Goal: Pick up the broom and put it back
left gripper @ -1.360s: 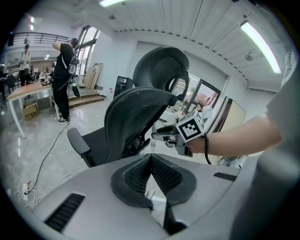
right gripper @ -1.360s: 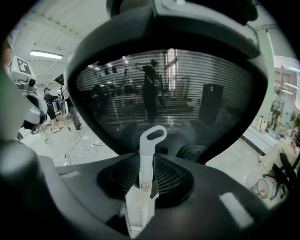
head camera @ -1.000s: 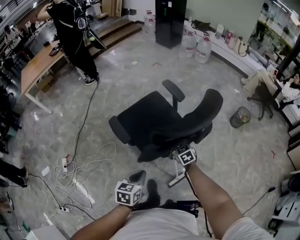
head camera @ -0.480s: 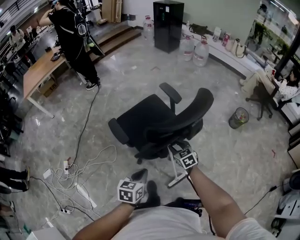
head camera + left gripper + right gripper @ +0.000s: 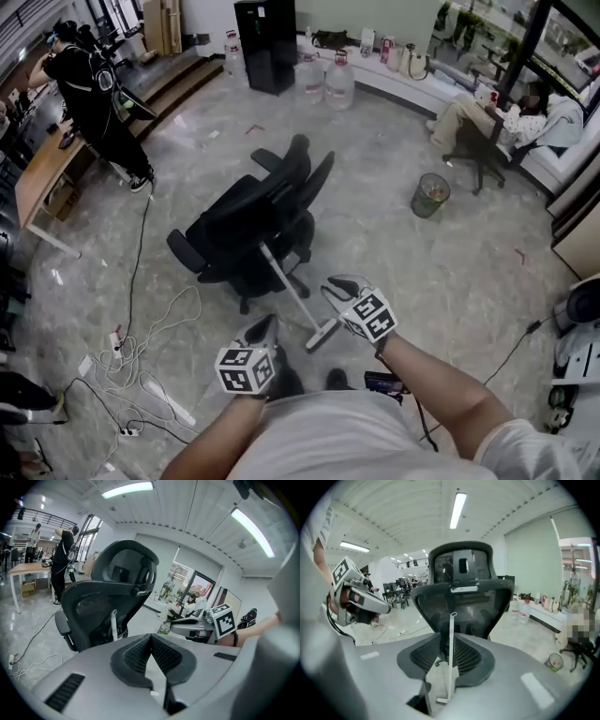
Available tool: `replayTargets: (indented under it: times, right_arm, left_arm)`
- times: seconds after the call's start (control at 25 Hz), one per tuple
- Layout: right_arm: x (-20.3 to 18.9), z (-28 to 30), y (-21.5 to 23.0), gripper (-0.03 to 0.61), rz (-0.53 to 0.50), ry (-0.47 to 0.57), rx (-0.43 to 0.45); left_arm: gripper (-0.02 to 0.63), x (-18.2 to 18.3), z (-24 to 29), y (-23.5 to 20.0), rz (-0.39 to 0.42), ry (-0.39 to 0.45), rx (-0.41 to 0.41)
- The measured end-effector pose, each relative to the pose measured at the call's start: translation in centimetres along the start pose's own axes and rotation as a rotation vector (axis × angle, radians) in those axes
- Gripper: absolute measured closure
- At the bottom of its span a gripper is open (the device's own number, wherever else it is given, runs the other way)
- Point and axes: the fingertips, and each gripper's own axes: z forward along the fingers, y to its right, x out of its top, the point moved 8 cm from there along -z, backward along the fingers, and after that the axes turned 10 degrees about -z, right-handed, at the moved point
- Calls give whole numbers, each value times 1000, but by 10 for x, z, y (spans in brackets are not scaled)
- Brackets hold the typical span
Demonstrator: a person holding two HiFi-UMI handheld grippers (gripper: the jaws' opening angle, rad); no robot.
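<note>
A white-handled broom (image 5: 286, 286) leans on the black office chair (image 5: 248, 220), its head on the floor by my right hand. The right gripper (image 5: 335, 287) hovers just right of the lower handle. In the right gripper view the handle (image 5: 449, 658) stands upright in the gap between the closing jaws, beyond the pads and untouched by them. My left gripper (image 5: 265, 328) hangs lower left of the broom with its pad tips together and nothing in them. Its view shows the handle (image 5: 114, 625) against the chair (image 5: 108, 597) and the right gripper (image 5: 190, 627) off to the right.
Cables and power strips (image 5: 141, 347) lie on the floor to the left. A waste bin (image 5: 431, 194) stands right of the chair. Water bottles (image 5: 323, 82) and a black cabinet (image 5: 265, 42) line the far wall. One person stands at a desk (image 5: 42, 178); another sits far right.
Both grippers have risen and moved forward toward the chair. The view has swung, so the chair shows side-on and further left. The broom's whole handle is now in sight.
</note>
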Motion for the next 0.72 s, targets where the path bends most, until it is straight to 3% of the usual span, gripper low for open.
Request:
replayTargets:
  times: [0.32,0.56,0.72]
  right_arm:
    - [63,-137,-17,553,49,210,-17]
    - [129,-183,-29,575,41,328,8]
    - [151,-200,-38,575,26,362,29]
  left_arm:
    - [607,10,-18,96,84,115,-77]
    - [606,50,-49,152,108,243,-124]
    - [607,70,-68,183,138,303,-141]
